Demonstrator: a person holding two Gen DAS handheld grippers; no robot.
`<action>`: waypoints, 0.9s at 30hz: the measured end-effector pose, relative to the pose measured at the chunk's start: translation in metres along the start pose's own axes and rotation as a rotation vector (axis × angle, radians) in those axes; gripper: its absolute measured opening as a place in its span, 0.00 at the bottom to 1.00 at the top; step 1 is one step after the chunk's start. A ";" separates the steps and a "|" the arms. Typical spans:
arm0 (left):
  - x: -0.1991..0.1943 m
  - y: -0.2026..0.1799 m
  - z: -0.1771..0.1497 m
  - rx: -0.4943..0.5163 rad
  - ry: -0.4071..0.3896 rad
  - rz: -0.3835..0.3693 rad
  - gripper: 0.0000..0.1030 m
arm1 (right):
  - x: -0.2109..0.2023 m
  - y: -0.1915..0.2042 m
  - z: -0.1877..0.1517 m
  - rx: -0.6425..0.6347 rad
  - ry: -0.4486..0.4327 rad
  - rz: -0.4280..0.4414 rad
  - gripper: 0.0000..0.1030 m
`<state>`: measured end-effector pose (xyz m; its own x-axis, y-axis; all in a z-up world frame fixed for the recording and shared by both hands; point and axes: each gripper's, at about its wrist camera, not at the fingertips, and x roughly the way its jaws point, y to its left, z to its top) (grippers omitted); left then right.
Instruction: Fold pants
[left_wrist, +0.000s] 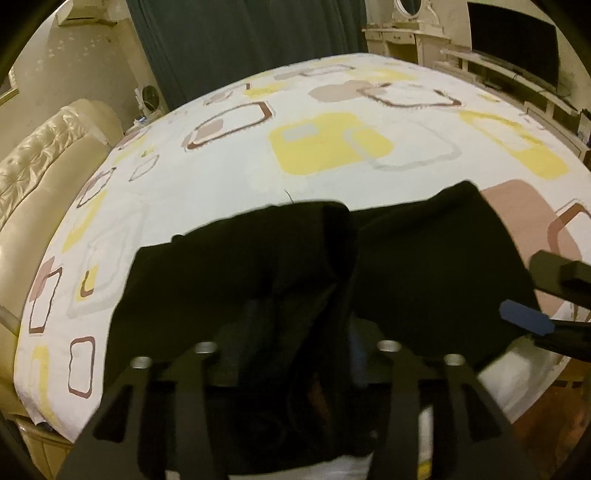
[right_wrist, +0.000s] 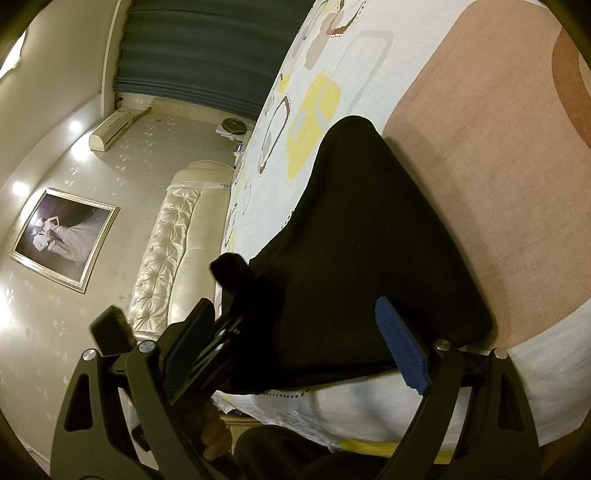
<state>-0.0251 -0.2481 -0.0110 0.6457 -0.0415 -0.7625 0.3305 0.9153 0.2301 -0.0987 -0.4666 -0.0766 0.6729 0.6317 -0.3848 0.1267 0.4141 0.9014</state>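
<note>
Black pants lying bunched at bed near edge; right gripper gaping around hem; left gripper state unclear. Next: pinching, folding.

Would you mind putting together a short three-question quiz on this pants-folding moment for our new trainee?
1. True or false: the black pants lie on a patterned bed sheet.
2. Multiple choice: in the right wrist view, the right gripper has its fingers
A) pressed shut with nothing between them
B) spread apart, with pants fabric between them
C) out of view
3. Fill in: the pad on the right gripper's finger is coloured ____.

Key: 1 true; 2 B; 3 blue.
</note>
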 end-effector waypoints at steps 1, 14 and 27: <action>-0.006 0.002 0.000 -0.006 -0.013 0.003 0.60 | 0.000 0.000 0.000 0.000 0.000 0.000 0.86; -0.036 0.064 -0.012 -0.062 -0.030 0.019 0.69 | 0.000 0.002 0.001 -0.004 0.006 -0.007 0.86; -0.012 0.185 -0.058 -0.219 0.057 0.107 0.70 | 0.025 0.059 -0.007 -0.119 0.045 -0.102 0.86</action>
<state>-0.0121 -0.0552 0.0057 0.6267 0.0772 -0.7754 0.1011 0.9786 0.1791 -0.0797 -0.4215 -0.0348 0.6272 0.6104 -0.4837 0.1036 0.5502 0.8286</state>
